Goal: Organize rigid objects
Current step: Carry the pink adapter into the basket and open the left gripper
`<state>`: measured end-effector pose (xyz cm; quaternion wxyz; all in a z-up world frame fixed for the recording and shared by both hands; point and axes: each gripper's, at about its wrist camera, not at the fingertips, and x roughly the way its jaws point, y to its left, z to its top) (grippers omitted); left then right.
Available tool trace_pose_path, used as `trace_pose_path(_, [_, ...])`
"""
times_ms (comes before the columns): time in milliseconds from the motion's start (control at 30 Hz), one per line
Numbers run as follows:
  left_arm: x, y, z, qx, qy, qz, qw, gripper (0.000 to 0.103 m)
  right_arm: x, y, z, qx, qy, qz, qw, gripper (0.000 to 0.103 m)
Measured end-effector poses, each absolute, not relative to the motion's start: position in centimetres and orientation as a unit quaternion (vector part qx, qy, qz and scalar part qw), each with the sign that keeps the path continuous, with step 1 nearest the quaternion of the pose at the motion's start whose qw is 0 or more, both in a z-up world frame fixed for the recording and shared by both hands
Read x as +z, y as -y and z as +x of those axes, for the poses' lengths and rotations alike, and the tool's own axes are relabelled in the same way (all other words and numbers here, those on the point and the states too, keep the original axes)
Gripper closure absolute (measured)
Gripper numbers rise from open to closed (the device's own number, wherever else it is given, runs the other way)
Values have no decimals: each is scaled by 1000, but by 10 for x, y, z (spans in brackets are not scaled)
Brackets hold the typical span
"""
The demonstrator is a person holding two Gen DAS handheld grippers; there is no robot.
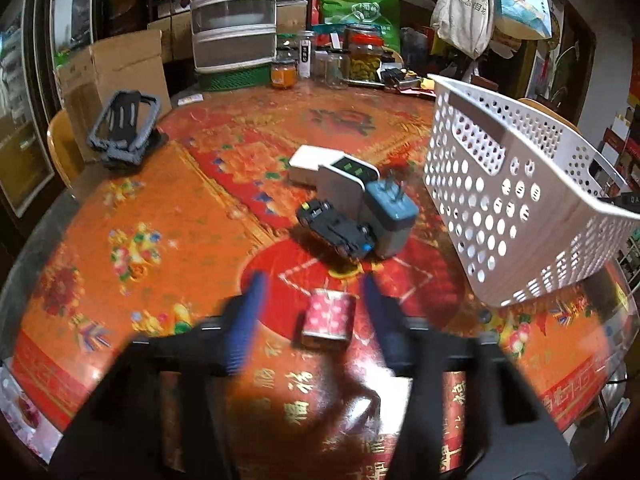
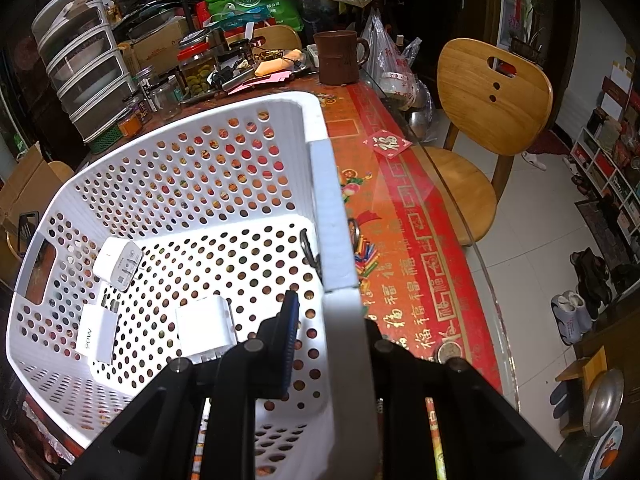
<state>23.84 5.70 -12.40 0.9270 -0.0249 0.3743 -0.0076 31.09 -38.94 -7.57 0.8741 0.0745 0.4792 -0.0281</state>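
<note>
Tin: we see a small red polka-dot tin (image 1: 329, 317) lying on the table (image 1: 168, 208), between the pads of our left gripper (image 1: 310, 322).
Left claw: open, pads apart from the tin on both sides.
Basket: the white perforated basket (image 2: 336, 224) is tilted; three white chargers (image 2: 204, 326) already lie inside.
Right claw: our right gripper (image 2: 334, 340) is clamped on the basket's wall.
Pile: a toy car (image 1: 335, 229) and a blue plug adapter (image 1: 391, 216) wait just beyond.
Risk: we judge the rounded tin may roll or squirt out if the pads close off-centre; the tipped basket could spill its chargers.
</note>
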Motion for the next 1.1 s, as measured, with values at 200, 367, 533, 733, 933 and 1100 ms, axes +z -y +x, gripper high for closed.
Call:
trace_pose_path(200, [-146, -50, 246, -5, -399, -20, 917, 49, -76, 389, 311, -28, -479, 75, 874, 85])
trace_pose_path(367, [-150, -44, 246, -7, -399, -12, 917, 78, -75, 389, 312, -27, -479, 76, 874, 85])
trace_pose_path(533, [-113, -38, 242, -1, -358, 6, 934, 78, -76, 388, 312, -27, -479, 75, 874, 85])
trace_pose_path(733, [-38, -16, 253, 35, -305, 53, 950, 78, -77, 388, 312, -25, -479, 76, 874, 85])
trace_pose_path(933, [2, 24, 286, 55, -306, 114, 944, 78, -78, 388, 311, -25, -479, 76, 874, 85])
trace_pose_path(1100, [11, 85, 288, -10, -308, 143, 940, 77, -78, 388, 311, -25, -479, 76, 874, 85])
